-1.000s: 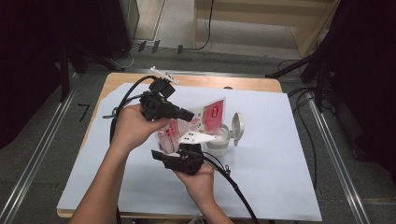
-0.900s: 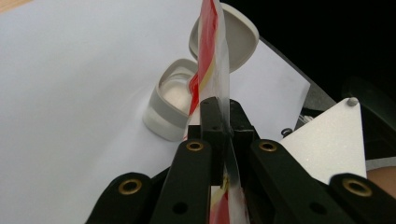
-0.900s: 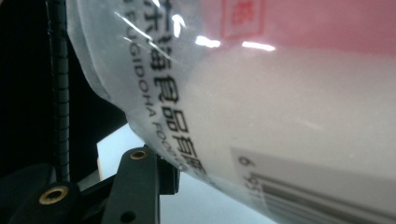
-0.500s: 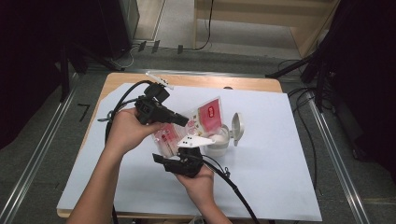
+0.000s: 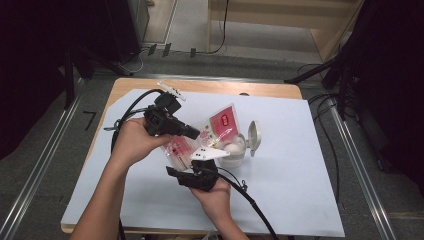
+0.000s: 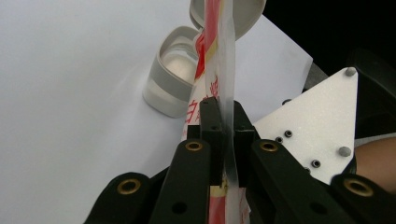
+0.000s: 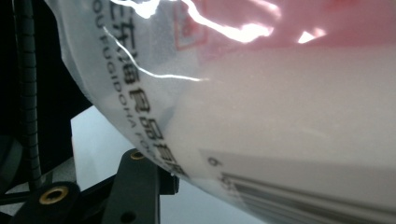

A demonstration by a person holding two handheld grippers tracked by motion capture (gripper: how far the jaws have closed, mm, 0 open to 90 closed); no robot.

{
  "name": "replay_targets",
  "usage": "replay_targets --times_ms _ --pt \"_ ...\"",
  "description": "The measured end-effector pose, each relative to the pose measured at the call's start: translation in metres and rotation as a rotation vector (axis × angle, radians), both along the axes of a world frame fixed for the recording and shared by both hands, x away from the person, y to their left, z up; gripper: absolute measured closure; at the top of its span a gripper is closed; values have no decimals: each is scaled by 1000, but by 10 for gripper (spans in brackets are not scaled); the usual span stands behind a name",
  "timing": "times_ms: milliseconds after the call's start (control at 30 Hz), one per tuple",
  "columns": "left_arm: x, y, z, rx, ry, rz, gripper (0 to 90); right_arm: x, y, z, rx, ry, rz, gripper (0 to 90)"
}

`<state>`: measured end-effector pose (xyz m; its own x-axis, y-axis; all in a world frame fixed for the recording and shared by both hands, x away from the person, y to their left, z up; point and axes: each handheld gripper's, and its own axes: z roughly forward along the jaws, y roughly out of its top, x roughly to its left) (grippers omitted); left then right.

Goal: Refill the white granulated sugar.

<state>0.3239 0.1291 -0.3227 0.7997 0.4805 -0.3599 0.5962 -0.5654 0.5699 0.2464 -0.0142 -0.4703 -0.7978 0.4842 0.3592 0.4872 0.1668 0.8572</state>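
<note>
A clear plastic bag [image 5: 224, 121] with red print and white contents hangs tilted over a small white container [image 5: 234, 151] whose flip lid [image 5: 253, 136] stands open. My left gripper [image 5: 197, 134] is shut on the bag's thin edge; in the left gripper view both pads [image 6: 211, 122] pinch the film [image 6: 227, 60] above the container [image 6: 170, 81]. My right gripper [image 5: 196, 161] holds the bag's bulging lower part from below. In the right gripper view the bag [image 7: 280, 93] lies against one black finger [image 7: 140, 179], and the other is hidden behind it.
A white sheet [image 5: 300, 165] covers most of the wooden table [image 5: 270, 89]. Black cables [image 5: 250, 202] trail from both grippers toward the near edge. Metal rails [image 5: 360, 150] run along both sides of the table, and dark equipment stands at the far left.
My left hand has drawn slightly left. The bag stays tipped over the container and both grips are unchanged.
</note>
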Motion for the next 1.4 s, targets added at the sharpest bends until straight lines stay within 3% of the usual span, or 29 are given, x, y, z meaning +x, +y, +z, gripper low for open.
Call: replay_targets --times_ms 367,633,800,1267,1400 --pt "-2 6 -3 0 7 -2 898 1 0 -3 -5 10 1 591" --pt "-4 14 -1 -28 16 -11 899 1 -2 -2 3 5 -7 590" --pt "-6 21 1 -48 -8 -12 898 2 -4 0 6 2 -21 587" --pt "-12 41 10 -85 -17 3 896 13 -9 4 42 34 -77 584" --pt "-14 48 13 -96 -39 -6 896 15 -7 7 33 23 -88 584"
